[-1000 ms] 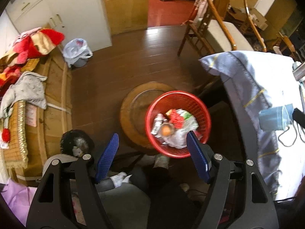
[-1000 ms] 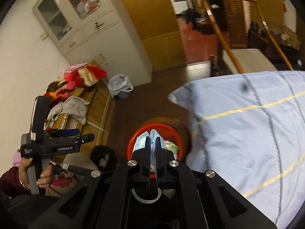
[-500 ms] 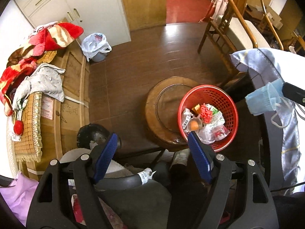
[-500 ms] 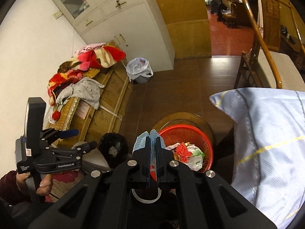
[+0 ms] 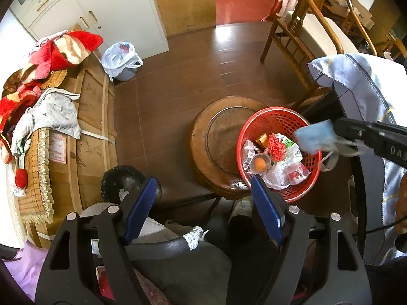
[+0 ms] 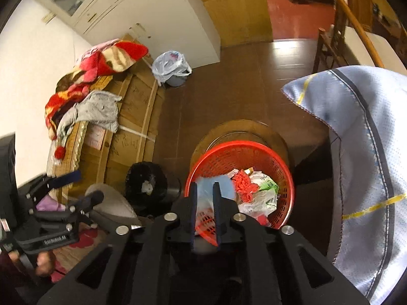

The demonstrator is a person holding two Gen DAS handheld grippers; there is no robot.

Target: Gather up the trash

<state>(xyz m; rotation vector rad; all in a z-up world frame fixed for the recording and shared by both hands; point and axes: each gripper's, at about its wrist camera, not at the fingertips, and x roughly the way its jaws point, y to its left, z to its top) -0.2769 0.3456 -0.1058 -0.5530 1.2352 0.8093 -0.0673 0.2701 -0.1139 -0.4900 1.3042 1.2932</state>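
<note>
A red mesh basket (image 5: 277, 109) (image 6: 239, 143) with wrappers, plastic bags and an orange-lidded cup stands on a round wooden stool (image 5: 218, 137). My right gripper (image 6: 205, 185) hangs over the basket's near rim. Its jaws are opening, a gap shows between them, and a blue face mask (image 6: 223, 185) (image 5: 314, 137) sits loosely at their tips with its strap dangling. My left gripper (image 5: 203, 180) is open and empty, to the left of the basket and pointing down at the floor.
A table under a pale blue cloth (image 5: 361, 81) borders the basket on the right. A black bin (image 5: 119, 180) stands left of the stool. A white-bagged bin (image 5: 120, 59), a wooden chest with blankets (image 5: 91, 117) and a wooden chair (image 5: 305, 25) stand around.
My right gripper has come down from above the table to the basket with the mask, and its jaws have parted. The left gripper stayed open and drifted slightly.
</note>
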